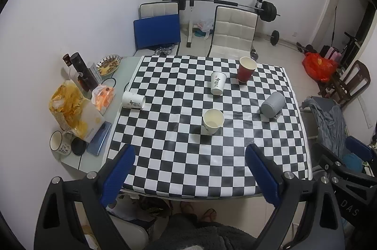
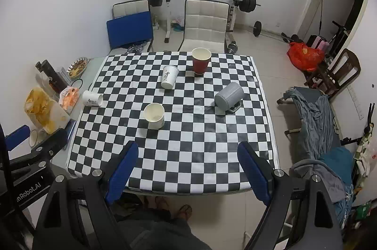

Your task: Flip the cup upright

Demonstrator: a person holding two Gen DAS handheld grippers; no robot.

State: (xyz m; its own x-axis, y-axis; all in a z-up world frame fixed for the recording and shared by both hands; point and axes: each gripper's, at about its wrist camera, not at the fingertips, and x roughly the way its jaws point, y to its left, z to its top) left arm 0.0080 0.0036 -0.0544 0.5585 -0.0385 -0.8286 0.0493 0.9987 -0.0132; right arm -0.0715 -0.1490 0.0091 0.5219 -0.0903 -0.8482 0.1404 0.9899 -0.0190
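I see both tongs wide open, gripping nothing, hovering above the near edge of the checkered tabletop [image 1: 179,170]. Left tongs [image 1: 190,167], right tongs [image 2: 187,162]. Tipped white paper cup [image 1: 133,100] lies on its side at the tabletop's left edge, well ahead and left of my left tongs. Grey mug [image 2: 229,95] also lies on its side, ahead and right of my right tongs. Three cups stand upright: cream cup [image 1: 212,121], printed white cup [image 1: 218,83], red cup [image 1: 246,69].
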